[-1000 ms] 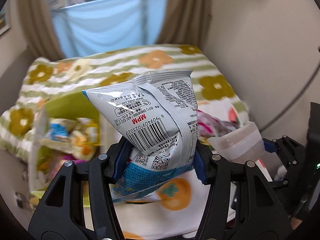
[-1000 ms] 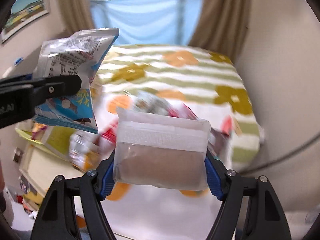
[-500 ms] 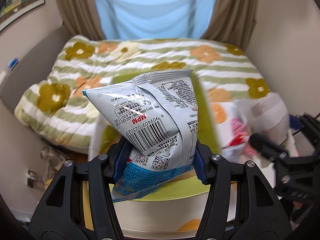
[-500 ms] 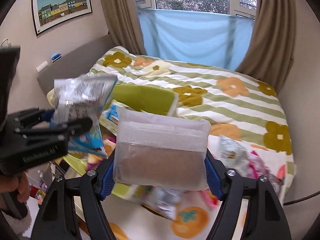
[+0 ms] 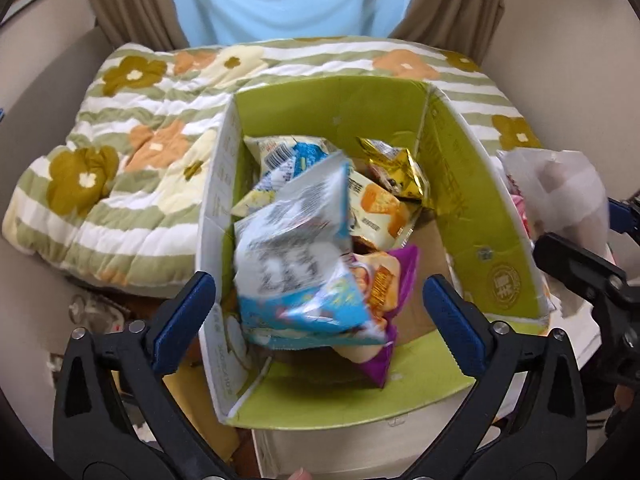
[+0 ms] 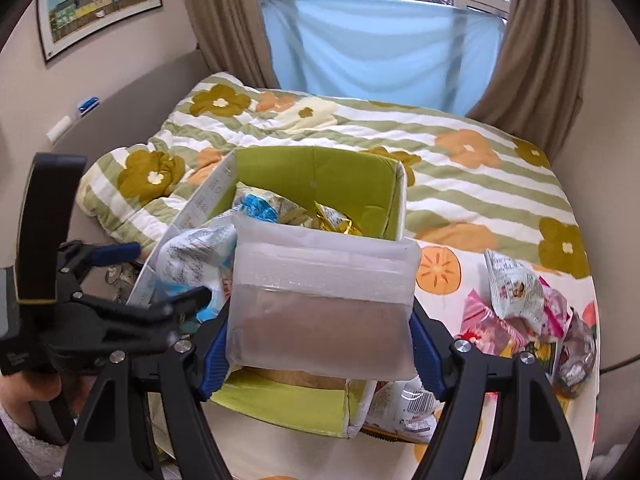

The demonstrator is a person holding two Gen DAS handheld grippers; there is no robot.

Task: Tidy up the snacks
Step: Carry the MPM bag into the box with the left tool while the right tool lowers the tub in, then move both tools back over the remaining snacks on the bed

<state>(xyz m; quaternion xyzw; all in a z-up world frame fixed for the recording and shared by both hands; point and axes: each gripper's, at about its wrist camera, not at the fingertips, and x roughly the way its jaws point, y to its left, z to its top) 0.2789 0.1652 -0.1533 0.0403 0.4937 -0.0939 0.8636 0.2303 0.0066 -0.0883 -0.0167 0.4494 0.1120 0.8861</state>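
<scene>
Snack bag [image 5: 298,258] hung blurred between the wide-open left claw [image 5: 320,312] pads, above the green box [image 5: 496,236]. Right claw [image 6: 320,344] gripped a frosted pouch [image 6: 322,304].

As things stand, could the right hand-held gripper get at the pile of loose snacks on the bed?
Probably not yet. The right hand-held gripper is shut on the frosted pouch, so its jaws are occupied. The loose snack pile lies unobstructed to its right once the pouch is released.

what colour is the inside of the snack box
Lime green, seen best in the left wrist view, on the box walls.
</scene>
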